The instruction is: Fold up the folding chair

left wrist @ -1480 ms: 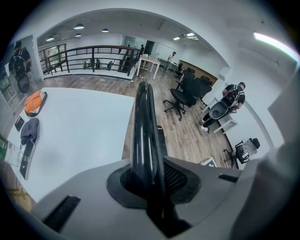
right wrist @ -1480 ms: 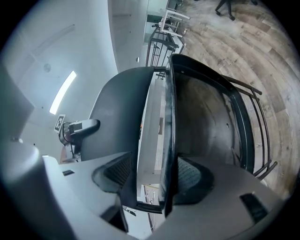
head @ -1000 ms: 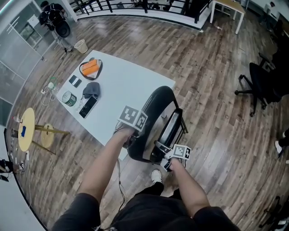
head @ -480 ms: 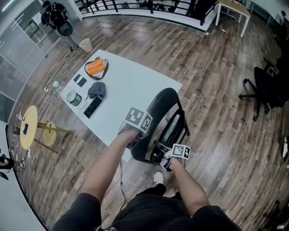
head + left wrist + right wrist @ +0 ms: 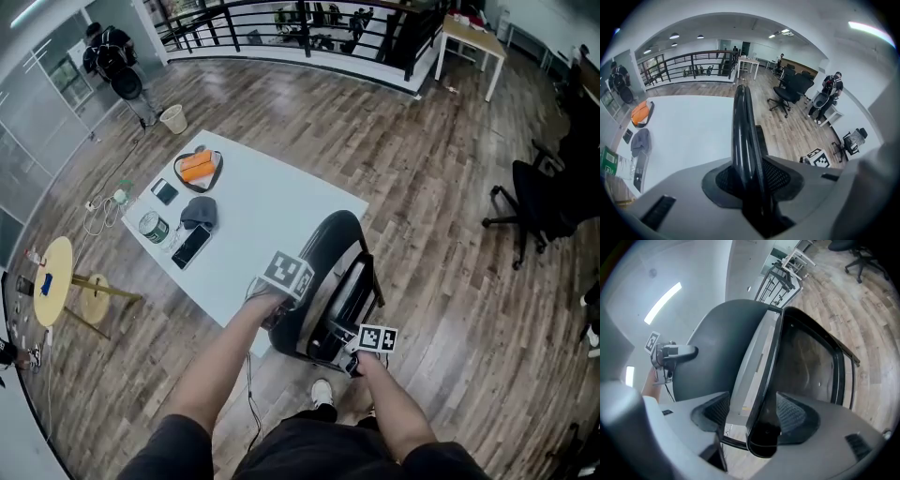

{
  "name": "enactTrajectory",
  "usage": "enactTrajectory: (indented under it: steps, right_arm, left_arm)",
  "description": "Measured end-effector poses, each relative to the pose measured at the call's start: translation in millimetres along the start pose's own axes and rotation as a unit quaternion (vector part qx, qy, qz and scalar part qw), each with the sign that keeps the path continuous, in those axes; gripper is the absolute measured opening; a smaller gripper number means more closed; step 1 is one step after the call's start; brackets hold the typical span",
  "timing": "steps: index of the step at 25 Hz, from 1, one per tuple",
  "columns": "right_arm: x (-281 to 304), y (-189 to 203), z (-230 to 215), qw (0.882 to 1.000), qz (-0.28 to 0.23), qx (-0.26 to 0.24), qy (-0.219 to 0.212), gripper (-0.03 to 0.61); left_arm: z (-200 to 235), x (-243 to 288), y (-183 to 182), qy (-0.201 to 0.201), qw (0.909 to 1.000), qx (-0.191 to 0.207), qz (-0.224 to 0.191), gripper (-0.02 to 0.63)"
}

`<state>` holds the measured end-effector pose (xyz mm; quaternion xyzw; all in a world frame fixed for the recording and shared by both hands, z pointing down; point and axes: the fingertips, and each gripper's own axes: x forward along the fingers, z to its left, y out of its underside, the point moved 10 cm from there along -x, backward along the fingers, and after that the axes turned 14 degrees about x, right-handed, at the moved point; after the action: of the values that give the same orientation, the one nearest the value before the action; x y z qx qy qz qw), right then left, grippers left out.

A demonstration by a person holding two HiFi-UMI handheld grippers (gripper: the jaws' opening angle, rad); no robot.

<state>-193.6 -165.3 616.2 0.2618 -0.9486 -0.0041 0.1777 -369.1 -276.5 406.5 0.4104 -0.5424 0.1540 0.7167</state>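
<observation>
Left hand-held gripper [image 5: 747, 180] shows the one clear change since the earlier frame: its jaws have just been opening. The rim of the backrest [image 5: 319, 262] stands between them, close to both pads, and I judge that grip to be slackening rather than clamped. Both hands otherwise sit at the same places on the folding chair [image 5: 328, 281] as a second ago.

The right hand-held gripper [image 5: 752, 416] has its jaws wide apart. The front edge of the seat [image 5: 806, 366] stands between them, against one pad and clear of the other.

I find the chair standing on the wood floor [image 5: 441, 234], at the near edge of the white worktop [image 5: 262, 197].

Progress, as I judge it: the seat is tipped up near the backrest and a narrow gap remains. Still to do: press the two flat together.
</observation>
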Motion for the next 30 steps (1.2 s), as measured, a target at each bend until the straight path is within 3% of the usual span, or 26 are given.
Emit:
enactTrajectory:
  steps: [5,10,13,18,21,23,24,26,30]
  right_arm:
    - [-31.2,-10.8,8.7,0.999,-0.034,-0.026,0.019,0.296]
    - [-61.0,4.5,29.1,0.992,-0.066,-0.096,0.052,0.296]
    - [-82.7,9.3,51.3,0.98,-0.108,-0.149,0.074,0.296]
    - [-120.9,23.6,98.0,0.954,-0.184,-0.225,0.076,0.295]
    - [-155.1,36.1,125.6,0.931,-0.221,-0.279,0.074,0.283]
    - [-182.8,45.2,141.7,0.911,-0.244,-0.324,0.081,0.229]
    - [-196.8,49.7,149.2,0.898,-0.254,-0.35,0.086,0.107]
    - [-225.7,59.6,161.6,0.869,-0.27,-0.403,0.096,0.017]
    - [-297.5,84.6,166.2,0.814,-0.331,-0.456,0.144,0.014]
  left_arm:
    - [-6.6,-18.8,-3.2,-0.059,0.9969,0.051,0.013,0.173]
    - [-23.2,-58.1,2.1,-0.135,0.9855,0.095,-0.04,0.179]
    - [-37.0,-102.1,6.5,-0.201,0.968,0.106,-0.107,0.161]
    - [-74.4,-141.1,15.7,-0.212,0.9406,0.071,-0.255,0.084]
    - [-111.1,-146.9,22.1,-0.19,0.9237,0.037,-0.331,0.026]
    - [-137.3,-146.9,27.7,-0.179,0.9083,0.024,-0.378,0.006]
    - [-150.9,-145.8,29.9,-0.175,0.9008,0.023,-0.396,0.005]
    - [-182.7,-140.2,32.4,-0.163,0.8898,0.034,-0.425,0.005]
    - [-262.0,-117.1,39.5,-0.116,0.8789,0.049,-0.46,0.005]
